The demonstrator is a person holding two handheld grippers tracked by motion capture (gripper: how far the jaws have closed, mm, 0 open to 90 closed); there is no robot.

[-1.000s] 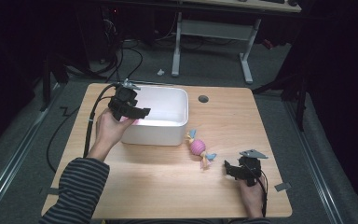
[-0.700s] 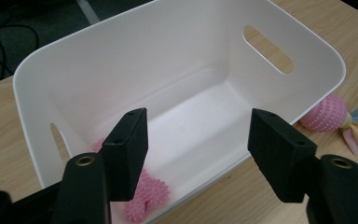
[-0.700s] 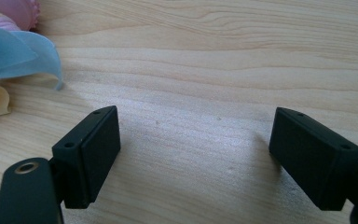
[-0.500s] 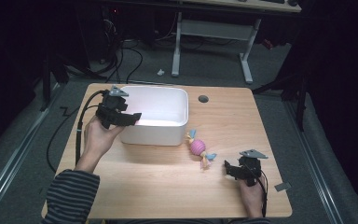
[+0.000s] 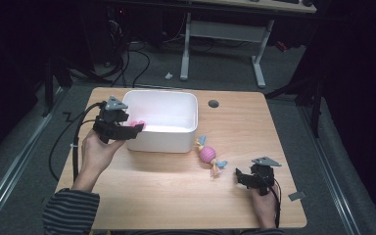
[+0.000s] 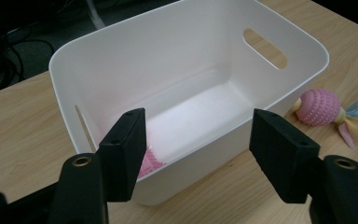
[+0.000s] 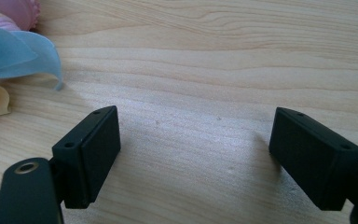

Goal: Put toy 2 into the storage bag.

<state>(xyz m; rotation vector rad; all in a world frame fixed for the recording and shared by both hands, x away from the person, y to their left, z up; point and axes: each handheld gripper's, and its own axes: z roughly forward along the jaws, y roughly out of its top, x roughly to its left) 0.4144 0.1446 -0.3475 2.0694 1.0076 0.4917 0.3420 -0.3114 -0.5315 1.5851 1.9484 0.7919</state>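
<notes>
Two tongs (image 5: 136, 131) (image 5: 239, 177); one bin (image 5: 176, 105); two toys (image 5: 207, 154) (image 6: 145, 163).

My left gripper (image 5: 127, 131) hangs at the near left corner of the white bin (image 5: 188, 100), whose wall blocks the way forward. A pink item (image 6: 145, 163) lies inside that corner; the remaining bin floor is free. A pink toy (image 5: 207, 154) obstructs the table (image 5: 166, 191) between bin and right gripper (image 5: 240, 177)
</notes>
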